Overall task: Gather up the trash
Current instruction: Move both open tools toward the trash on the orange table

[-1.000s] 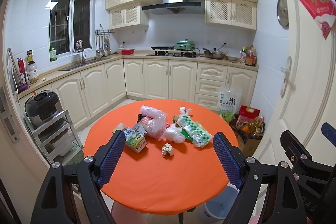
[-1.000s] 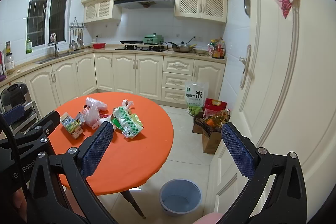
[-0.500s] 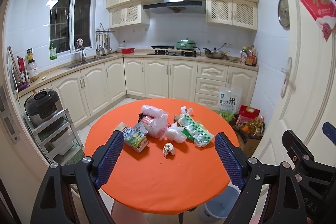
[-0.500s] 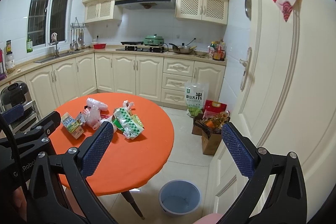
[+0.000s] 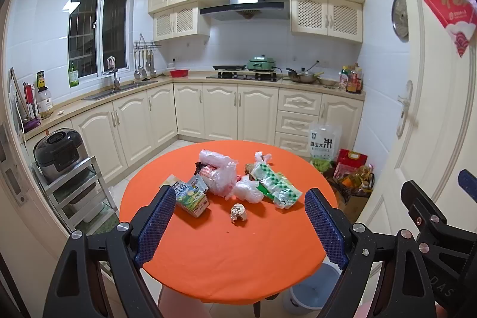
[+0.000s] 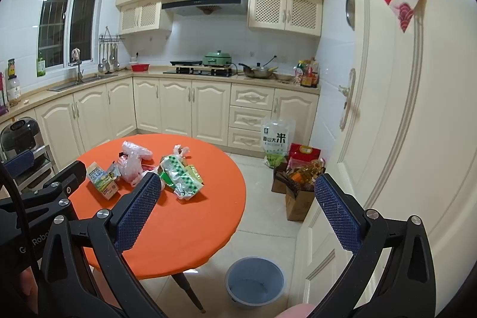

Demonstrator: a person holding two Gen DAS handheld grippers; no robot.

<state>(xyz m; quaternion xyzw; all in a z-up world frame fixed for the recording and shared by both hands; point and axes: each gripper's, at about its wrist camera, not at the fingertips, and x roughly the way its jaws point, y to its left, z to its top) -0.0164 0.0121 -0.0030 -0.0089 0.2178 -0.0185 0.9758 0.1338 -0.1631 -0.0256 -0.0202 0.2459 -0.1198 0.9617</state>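
Trash lies on a round orange table (image 5: 226, 252): a crumpled paper ball (image 5: 238, 211), a green drink carton (image 5: 190, 196), clear plastic bags (image 5: 219, 172), a small white bag (image 5: 248, 190) and a green checked wrapper (image 5: 275, 184). The same pile shows in the right wrist view (image 6: 179, 176). A blue-grey bin (image 6: 255, 283) stands on the floor right of the table. My left gripper (image 5: 238, 234) is open and empty, above the table's near side. My right gripper (image 6: 238, 216) is open and empty, over the table's right edge and the floor.
A white door (image 6: 387, 124) stands close on the right. Bags and a cardboard box (image 6: 298, 187) sit on the floor by it. A metal rack with a rice cooker (image 5: 59, 154) stands left of the table. Kitchen cabinets (image 5: 223, 112) line the far walls.
Both grippers have crept slightly forward toward the table; the trash looks a little nearer. Both stay open and empty.
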